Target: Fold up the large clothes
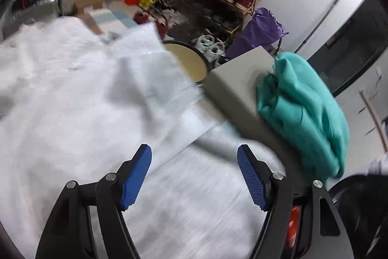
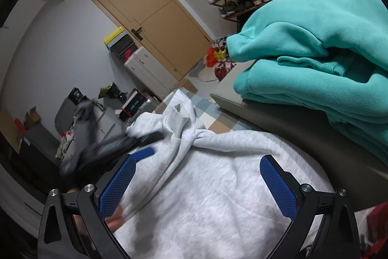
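The left gripper (image 1: 194, 176) is hanging with jaws apart and empty over the light grey sweatshirt (image 1: 84, 101), which is sprawling away to its far left. The right gripper (image 2: 197, 183) is hovering spread wide and empty too, right above the same cloth.

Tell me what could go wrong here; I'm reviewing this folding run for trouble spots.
1. Both the left tongs and right tongs are open above the light grey garment, so a fold could slump.
2. The folded teal garment overhangs its grey surface and might be knocked down.
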`<state>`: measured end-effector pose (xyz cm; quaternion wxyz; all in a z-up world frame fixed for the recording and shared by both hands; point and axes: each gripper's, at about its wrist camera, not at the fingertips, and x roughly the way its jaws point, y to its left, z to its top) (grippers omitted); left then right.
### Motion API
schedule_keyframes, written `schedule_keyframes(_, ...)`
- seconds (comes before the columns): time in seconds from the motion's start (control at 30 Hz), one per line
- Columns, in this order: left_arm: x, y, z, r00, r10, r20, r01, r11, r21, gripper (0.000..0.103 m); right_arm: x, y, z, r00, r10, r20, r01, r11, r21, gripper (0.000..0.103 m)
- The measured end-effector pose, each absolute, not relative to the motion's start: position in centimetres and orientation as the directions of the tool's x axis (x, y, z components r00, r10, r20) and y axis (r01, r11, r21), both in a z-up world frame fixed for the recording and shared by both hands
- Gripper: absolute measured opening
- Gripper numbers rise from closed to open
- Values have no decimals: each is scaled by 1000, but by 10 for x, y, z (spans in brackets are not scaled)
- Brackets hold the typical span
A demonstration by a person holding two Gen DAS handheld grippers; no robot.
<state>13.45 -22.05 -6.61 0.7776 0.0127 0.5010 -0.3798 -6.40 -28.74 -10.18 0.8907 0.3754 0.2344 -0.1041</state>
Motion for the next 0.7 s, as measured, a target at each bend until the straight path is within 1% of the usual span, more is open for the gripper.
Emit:
schedule_keyframes(0.03,133,-205,-65,238,-558,-795,595,731,-335,69,-64,-286,-102,869,-7,-495,358,699,619,103)
schedule_keyframes(0.1,138,-162,-69,313,-488,-815,521,806,-281,69,-63,-280,-100,870,-2,-493,346,714,608,103)
schedule_keyframes(0.13,140,-141,-72,343,-444,-828,469,844,-258,69,-61,-278,-99,870,0,-493,342,721,603,103)
schedule_keyframes(0.17,143,-109,-78,361,-396,-844,386,888,-252,69,-59,-274,-98,868,7,-496,333,733,593,103)
schedule_keyframes(0.23,140,-61,-92,361,-402,-842,260,910,-323,69,-54,-267,-99,859,26,-511,319,754,575,103)
schedule_keyframes(0.3,132,-31,-106,387,-431,-815,166,902,-398,69,-48,-262,-102,851,55,-523,301,764,570,103)
schedule_keyframes(0.4,115,7,-127,453,-426,-783,43,888,-458,69,-32,-260,-113,834,141,-533,257,756,602,103)
schedule_keyframes(0.43,111,14,-135,457,-459,-762,41,867,-497,69,-16,-260,-115,808,173,-564,239,777,582,103)
schedule_keyframes(0.5,104,16,-138,487,-498,-717,66,840,-538,69,4,-264,-118,785,168,-596,260,784,564,103)
schedule_keyframes(0.6,107,7,-134,462,-476,-748,53,857,-512,69,44,-269,-116,749,148,-645,275,817,507,103)
schedule_keyframes(0.7,104,5,-139,483,-488,-727,49,844,-535,69,105,-268,-114,708,68,-703,287,882,374,103)
